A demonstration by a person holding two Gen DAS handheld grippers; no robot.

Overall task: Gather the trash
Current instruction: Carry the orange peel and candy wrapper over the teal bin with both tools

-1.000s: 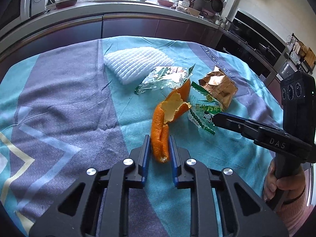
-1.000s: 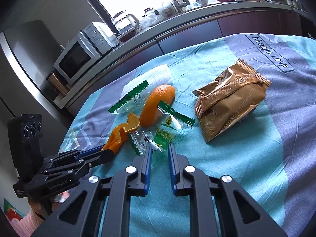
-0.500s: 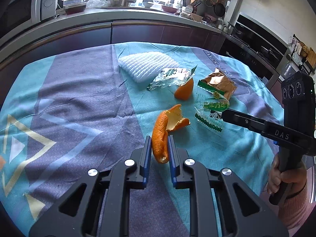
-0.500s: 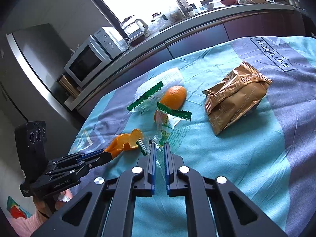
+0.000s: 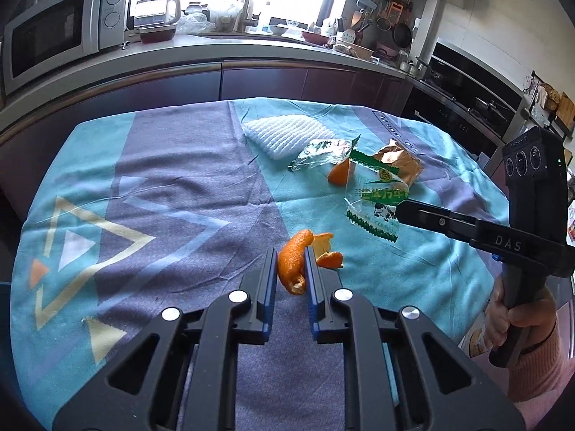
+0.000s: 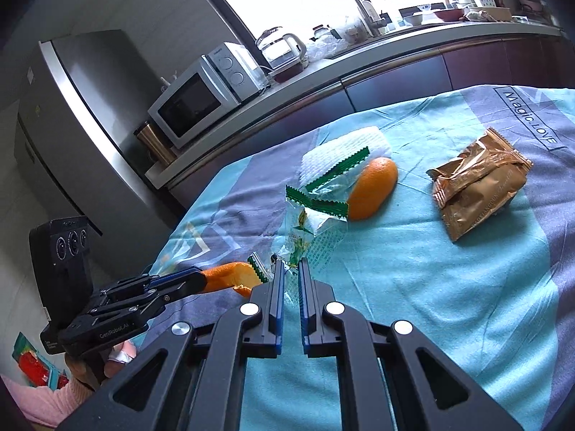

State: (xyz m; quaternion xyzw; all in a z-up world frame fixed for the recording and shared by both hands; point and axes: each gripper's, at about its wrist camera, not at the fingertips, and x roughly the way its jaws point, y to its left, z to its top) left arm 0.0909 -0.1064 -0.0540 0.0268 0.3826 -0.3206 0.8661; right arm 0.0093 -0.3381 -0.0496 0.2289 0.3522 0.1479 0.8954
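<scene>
Peel (image 5: 290, 265) stands lengthwise between the left gripper's (image 5: 291, 269) pinching fingers. The right gripper (image 6: 291, 280) pinches a clear wrapper (image 6: 312, 231), its print unreadable.

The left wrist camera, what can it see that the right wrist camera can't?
Only the left wrist view shows the black oven and the hanging kitchen tools. Only the right wrist view shows the big steel fridge. Both show the left gripper shut on the orange peel, the right gripper shut on the clear green wrapper, the gold packet and the microwave.
</scene>
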